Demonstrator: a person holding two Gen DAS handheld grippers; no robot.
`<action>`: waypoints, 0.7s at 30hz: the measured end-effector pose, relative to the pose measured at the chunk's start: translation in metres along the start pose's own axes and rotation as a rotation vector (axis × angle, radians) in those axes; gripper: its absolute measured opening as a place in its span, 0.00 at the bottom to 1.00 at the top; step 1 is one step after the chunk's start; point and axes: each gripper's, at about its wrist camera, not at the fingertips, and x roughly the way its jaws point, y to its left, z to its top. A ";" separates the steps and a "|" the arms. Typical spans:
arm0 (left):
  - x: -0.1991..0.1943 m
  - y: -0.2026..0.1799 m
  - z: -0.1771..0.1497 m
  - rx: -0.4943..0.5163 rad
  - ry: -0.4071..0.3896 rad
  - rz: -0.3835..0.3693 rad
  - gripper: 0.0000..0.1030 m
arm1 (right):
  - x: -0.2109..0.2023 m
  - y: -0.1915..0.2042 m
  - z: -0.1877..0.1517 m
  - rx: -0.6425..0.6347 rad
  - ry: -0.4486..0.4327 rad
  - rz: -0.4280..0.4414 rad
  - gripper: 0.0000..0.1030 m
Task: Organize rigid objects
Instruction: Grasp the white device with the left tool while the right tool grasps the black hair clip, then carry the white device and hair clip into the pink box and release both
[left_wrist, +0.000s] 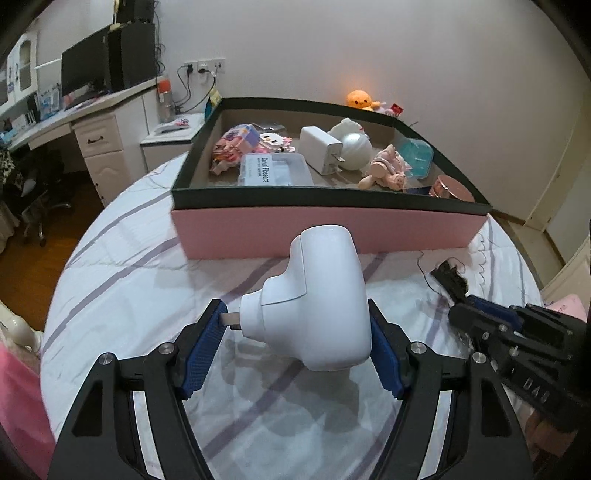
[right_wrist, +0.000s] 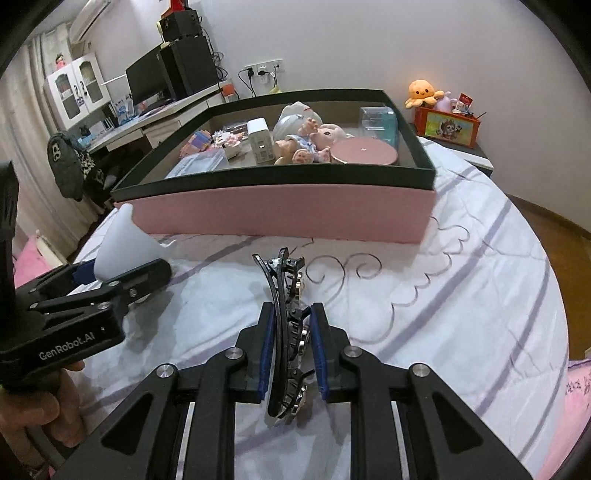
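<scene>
Two grippers, each holding one item above a white bedspread (left_wrist: 122, 280) with purple stripes; we list them in turn. Left gripper (left_wrist: 295, 347): its blue pads are clamped on a white plug adapter (left_wrist: 317, 295), smooth, rounded and glossy, with a metal prong on its narrow end touching the left pad and its broad body against the right pad; we see it raised just before the pink front wall of the box. Right gripper (right_wrist: 291, 354): pads pressed together on a black hair clip (right_wrist: 286, 325), long, curved and toothed, with small shiny studs along one edge; its tip points toward the box. Box (right_wrist: 280, 210): pink sides, dark rim, lying on the bedspread; inside we count a doll (right_wrist: 314, 142), a white charger (right_wrist: 260, 142) and a round pink tin (right_wrist: 364, 151), among other small goods.
</scene>
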 end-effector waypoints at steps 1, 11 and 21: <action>-0.003 0.000 -0.001 0.001 -0.002 0.000 0.72 | -0.004 0.000 0.000 0.000 -0.005 -0.001 0.19; -0.030 0.003 -0.003 0.006 -0.045 -0.005 0.72 | -0.028 0.011 0.009 -0.013 -0.059 0.012 0.18; -0.051 0.005 0.012 0.013 -0.105 -0.005 0.72 | -0.050 0.015 0.024 -0.029 -0.125 0.029 0.18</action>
